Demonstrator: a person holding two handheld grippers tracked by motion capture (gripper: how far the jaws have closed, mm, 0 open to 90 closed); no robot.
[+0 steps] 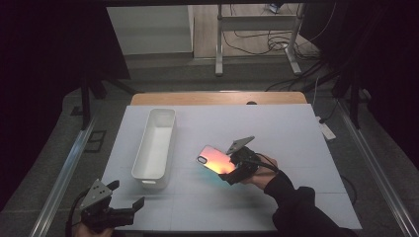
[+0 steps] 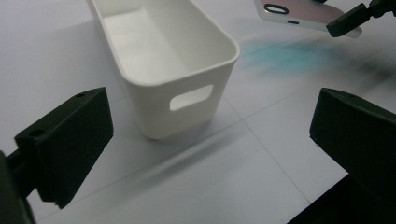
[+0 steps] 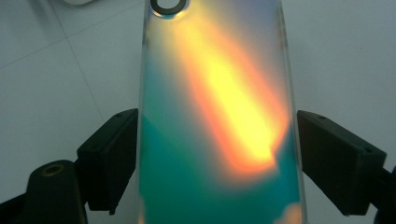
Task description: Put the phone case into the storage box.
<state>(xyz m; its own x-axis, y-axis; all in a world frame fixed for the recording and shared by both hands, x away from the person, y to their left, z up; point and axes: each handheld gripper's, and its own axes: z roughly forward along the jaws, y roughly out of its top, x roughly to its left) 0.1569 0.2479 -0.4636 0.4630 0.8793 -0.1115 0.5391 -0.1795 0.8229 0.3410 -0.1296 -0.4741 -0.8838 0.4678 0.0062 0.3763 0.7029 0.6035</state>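
Item: iridescent phone case (image 1: 216, 159), held in your right tool (image 1: 230, 174)

Position: the case sits between the two black jaws of your right tool, gripped across its width by the long edges, near its lower end. In the right gripper view the case (image 3: 219, 116) runs straight up and away from the jaws, one pad pressed on each side edge, the camera cutout (image 3: 169, 5) at the far end. Its surface shows an orange-yellow band over teal.

Height: in the high view the case is tilted and off the table (image 1: 296, 138), its free end with the cutout pointing left toward the white bin (image 1: 154, 143). A teal glow lies on the table under it, as the left gripper view also shows beneath the case (image 2: 299, 11).

Right tool, state: clamped on the phone case, jaws as close as the case's width lets them.

Left tool (image 1: 129, 197), state: jaws wide apart, nothing between them. You hold it at the near left corner of the table, well apart from the case. In the left gripper view its jaws frame the near end of the bin (image 2: 173, 60), which has a slot handle in its end wall; the tool is just short of it, not touching.

White bin: long, narrow, open-topped, standing upright left of the case
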